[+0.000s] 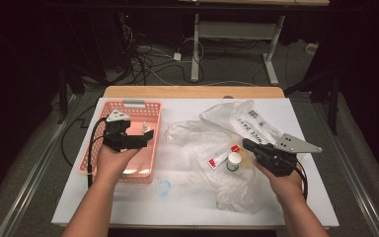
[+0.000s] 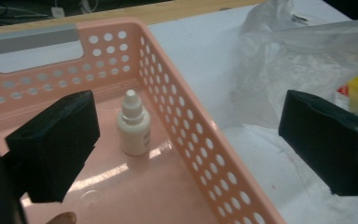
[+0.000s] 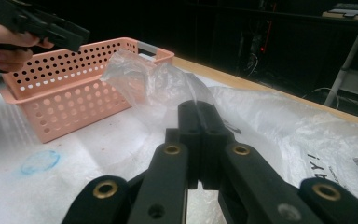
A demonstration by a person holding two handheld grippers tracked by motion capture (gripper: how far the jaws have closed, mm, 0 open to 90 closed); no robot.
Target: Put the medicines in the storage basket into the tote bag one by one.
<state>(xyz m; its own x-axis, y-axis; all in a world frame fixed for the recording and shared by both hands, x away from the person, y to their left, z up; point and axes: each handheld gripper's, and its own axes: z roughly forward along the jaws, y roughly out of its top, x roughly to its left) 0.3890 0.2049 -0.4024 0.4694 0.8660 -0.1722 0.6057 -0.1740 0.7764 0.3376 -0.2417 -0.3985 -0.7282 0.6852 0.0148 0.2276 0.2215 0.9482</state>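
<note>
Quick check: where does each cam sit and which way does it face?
High view: above the person's side, facing forward and down on the white table; both forearms, left claw, right claw.
Left gripper view: on the left claw, open, facing into the pink perforated plastic basket at a small white dropper bottle.
Right gripper view: on the right claw, shut, facing the clear plastic bag.
Shared: basket, bag.

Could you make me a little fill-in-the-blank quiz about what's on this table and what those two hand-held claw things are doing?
1. The small white dropper bottle stands upright inside the pink perforated plastic ____.
2. The left gripper has its fingers ____, with nothing between them.
3. The right gripper has its fingers ____, holding nothing, over the clear plastic bag.
4. The red-and-white tube lies beside a white-capped jar on that ____.

Missing words: basket; open; shut; bag
</note>
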